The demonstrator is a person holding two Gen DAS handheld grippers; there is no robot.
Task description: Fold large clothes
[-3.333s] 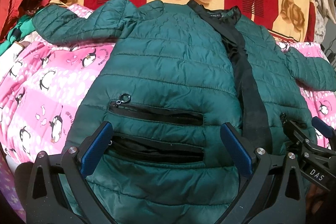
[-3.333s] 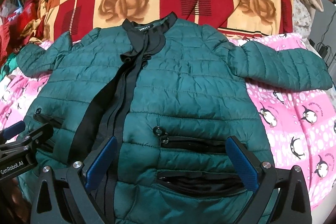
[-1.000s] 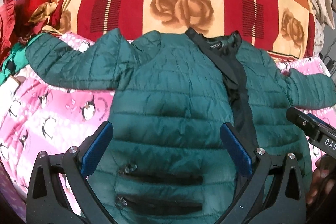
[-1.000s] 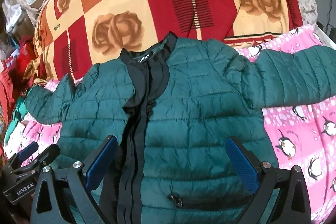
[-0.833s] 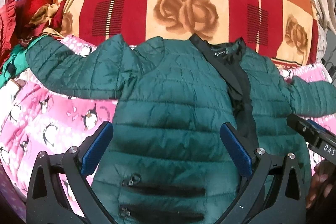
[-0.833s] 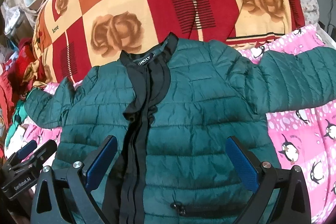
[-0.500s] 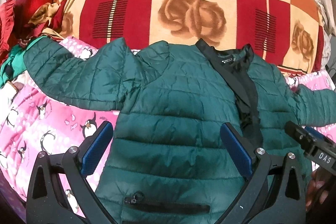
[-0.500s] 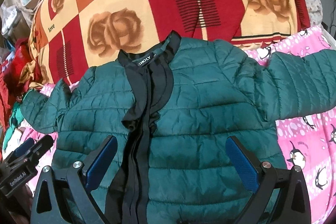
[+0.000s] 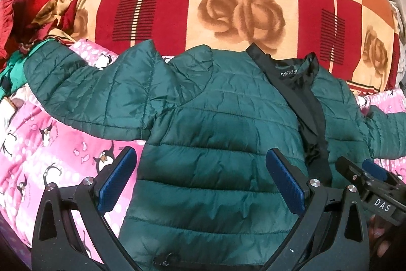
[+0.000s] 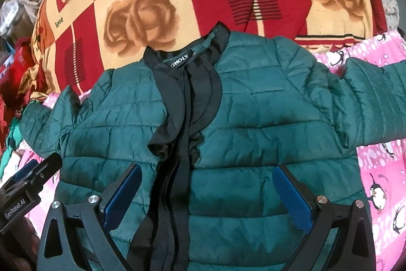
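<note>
A dark green quilted jacket lies face up and spread flat on a pink penguin blanket, sleeves out to both sides; it also shows in the right wrist view. Its black front placket and collar point away from me. My left gripper is open and empty, hovering over the jacket's left chest. My right gripper is open and empty over the right chest, beside the placket. Each gripper shows at the edge of the other's view.
A red, orange and cream rose-patterned blanket rises behind the jacket's collar. A heap of red and green clothes lies at the far left. The pink blanket extends right of the jacket.
Both grippers have moved forward from over the jacket's pockets and hem toward its chest and collar. The pockets have slid out of view. Both stayed open.
</note>
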